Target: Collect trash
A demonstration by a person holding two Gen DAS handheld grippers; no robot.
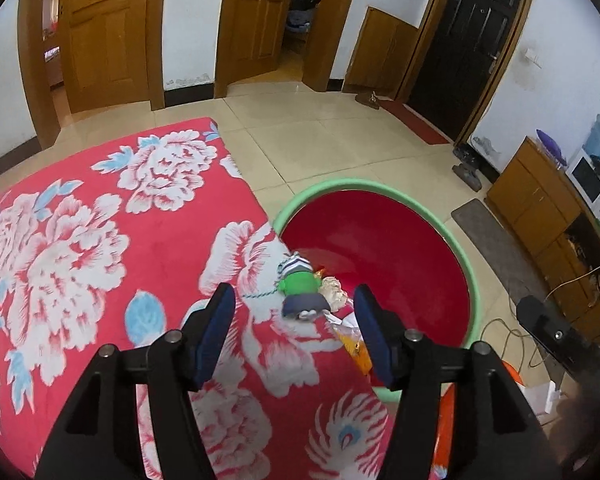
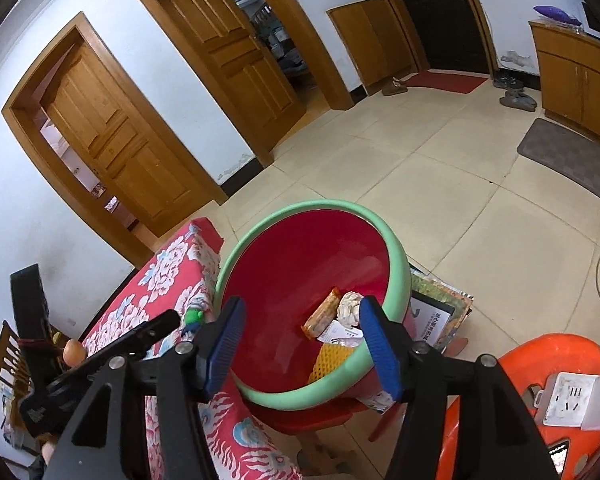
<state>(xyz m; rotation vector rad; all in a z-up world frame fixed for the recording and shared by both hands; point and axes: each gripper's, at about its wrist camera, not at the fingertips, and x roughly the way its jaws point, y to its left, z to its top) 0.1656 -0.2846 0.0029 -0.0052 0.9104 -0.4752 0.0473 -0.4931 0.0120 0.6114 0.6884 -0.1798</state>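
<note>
1. Since both grippers, left and right, gape empty, trash lies in the basin.
2. Toy beside the basin's rim may get swept in as trash.

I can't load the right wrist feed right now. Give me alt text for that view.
The open right gripper hangs empty over a red basin with a green rim holding an orange snack wrapper, crumpled tissue, paper slips and yellow foam netting. Left of it is a red floral cloth with a small green toy; an orange stool stands right.
</note>
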